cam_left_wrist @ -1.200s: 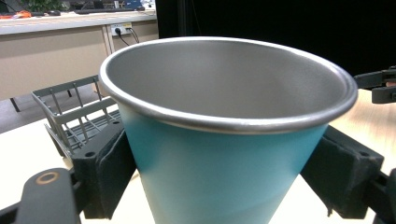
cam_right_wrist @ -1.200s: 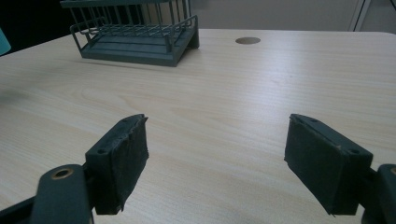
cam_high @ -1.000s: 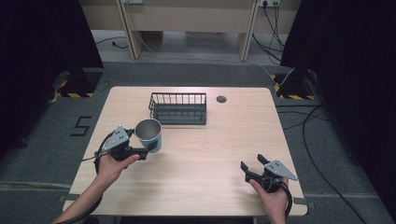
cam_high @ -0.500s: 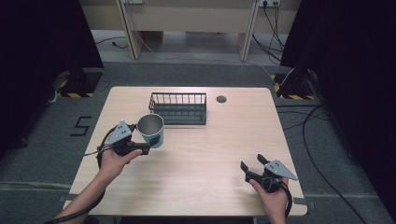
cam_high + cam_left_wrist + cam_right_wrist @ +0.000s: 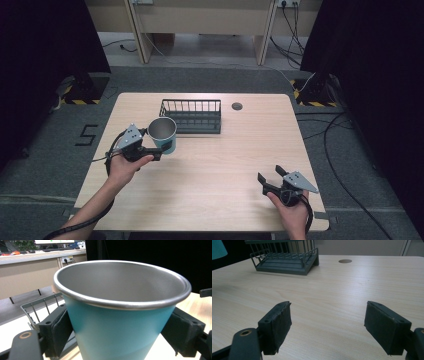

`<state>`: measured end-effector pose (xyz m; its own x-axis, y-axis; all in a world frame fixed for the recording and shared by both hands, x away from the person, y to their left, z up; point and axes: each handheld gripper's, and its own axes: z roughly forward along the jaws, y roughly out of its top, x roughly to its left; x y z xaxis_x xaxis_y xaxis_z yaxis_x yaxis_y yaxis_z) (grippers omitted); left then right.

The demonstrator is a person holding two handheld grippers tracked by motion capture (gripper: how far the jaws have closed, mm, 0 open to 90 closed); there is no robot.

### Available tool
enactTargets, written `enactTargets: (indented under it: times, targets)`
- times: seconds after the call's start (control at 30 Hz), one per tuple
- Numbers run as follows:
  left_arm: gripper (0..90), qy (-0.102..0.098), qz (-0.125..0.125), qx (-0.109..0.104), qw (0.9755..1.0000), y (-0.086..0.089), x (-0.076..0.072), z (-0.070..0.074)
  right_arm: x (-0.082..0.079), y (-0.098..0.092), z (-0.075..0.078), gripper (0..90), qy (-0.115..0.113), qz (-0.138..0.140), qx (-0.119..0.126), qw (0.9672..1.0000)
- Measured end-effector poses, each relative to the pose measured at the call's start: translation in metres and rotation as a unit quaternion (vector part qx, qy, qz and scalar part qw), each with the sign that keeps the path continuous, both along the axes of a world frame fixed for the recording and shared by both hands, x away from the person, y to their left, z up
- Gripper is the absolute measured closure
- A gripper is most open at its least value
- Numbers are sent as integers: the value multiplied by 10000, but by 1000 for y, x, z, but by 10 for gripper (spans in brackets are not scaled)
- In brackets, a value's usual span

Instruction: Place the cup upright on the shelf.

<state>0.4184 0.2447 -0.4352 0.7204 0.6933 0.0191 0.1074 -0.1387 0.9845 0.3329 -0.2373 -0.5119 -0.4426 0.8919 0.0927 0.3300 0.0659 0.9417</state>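
The left tool, clenched on the teal cup, has carried it off the worktop toward the wire basket, suggesting placement there next, while the right tool rests released at near right.

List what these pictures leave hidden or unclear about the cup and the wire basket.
- Cup base: cut off by the bottom edge in the left gripper view; in the high view too small to tell if it touches the table.
- Cup's inside bottom: hidden by its own rim.
- Wire basket floor: too small in the high view; the right gripper view sees it at a shallow angle.
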Motion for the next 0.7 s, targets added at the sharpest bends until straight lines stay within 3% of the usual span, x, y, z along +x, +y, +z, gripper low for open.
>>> enactTargets:
  times: [0.7]
  targets:
    - [159, -58, -7, -33, 10000, -7, 12, 11, 0, 0, 0, 225, -17, 13, -43, 10000]
